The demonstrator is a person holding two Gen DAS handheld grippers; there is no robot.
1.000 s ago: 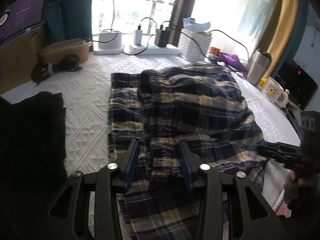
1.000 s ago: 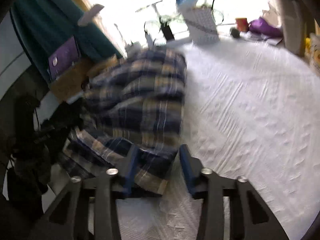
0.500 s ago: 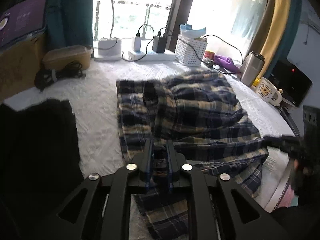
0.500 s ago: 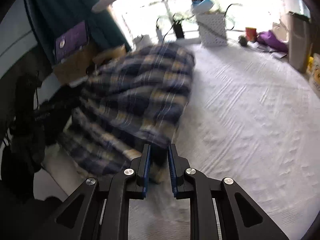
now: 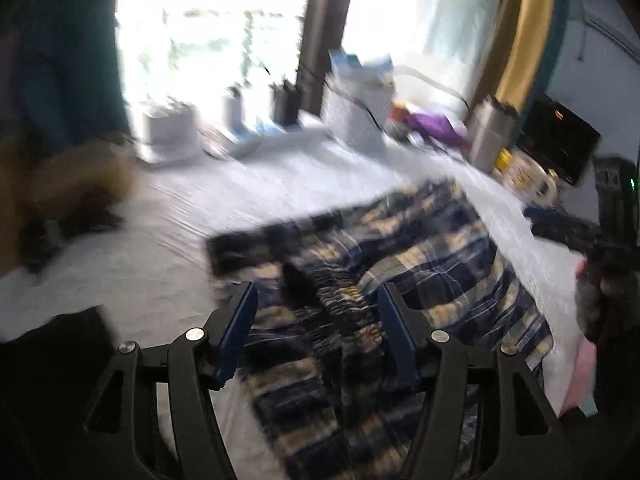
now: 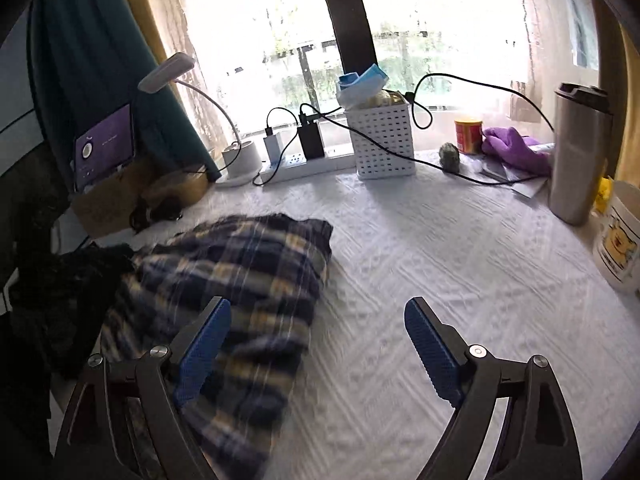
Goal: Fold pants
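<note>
One pair of plaid pants is being seen lying on the white-covered table, its long axis running away from the left tongs. These tongs are being opened, pants below and between the blue pads, nothing clamped. The right tongs are being opened wide, empty, the pants beside their left finger. Beyond, one white basket is standing.

Two wrist fisheyes, angled down, close over shared plaid pants, facing window
</note>
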